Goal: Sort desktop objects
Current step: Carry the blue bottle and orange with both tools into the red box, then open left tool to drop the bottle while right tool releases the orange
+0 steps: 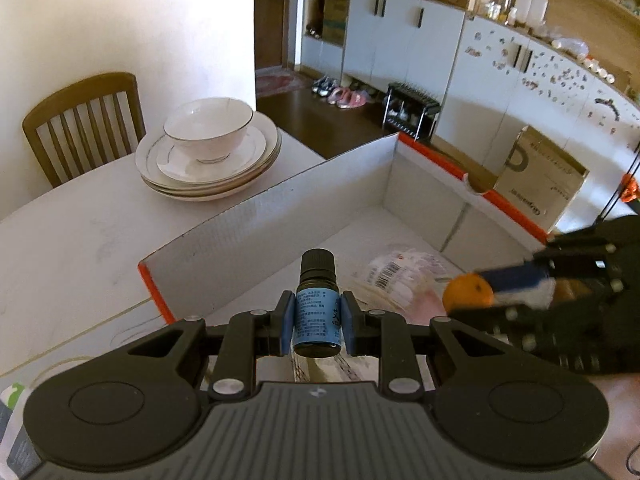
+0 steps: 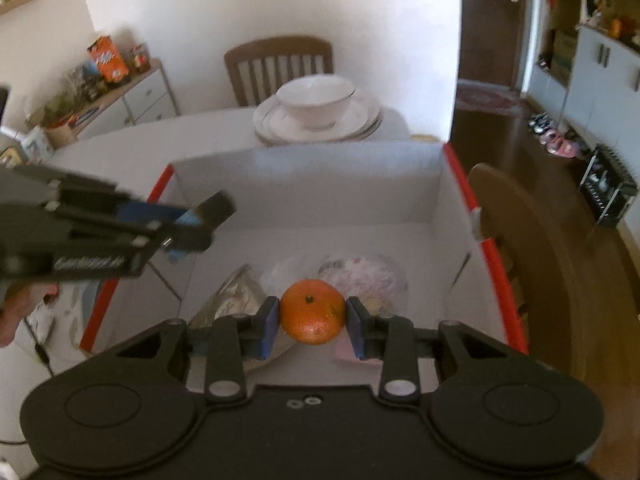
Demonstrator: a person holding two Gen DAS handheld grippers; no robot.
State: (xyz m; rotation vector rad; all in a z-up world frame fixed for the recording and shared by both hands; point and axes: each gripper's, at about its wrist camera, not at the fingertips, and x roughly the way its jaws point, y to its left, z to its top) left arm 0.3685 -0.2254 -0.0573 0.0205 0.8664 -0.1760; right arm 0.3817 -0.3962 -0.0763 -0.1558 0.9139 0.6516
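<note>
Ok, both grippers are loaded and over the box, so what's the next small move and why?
Probably lower the right gripper a little further into the cardboard box and only then open it. It is shut on the mandarin, which hangs above the plastic packets on the box floor, so a low release should keep it from rolling. The left gripper, shut on the small bottle, can follow.

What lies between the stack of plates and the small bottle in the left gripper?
In the left wrist view, bare table top and then the near wall of the cardboard box lie between the plates and the bottle.
</note>
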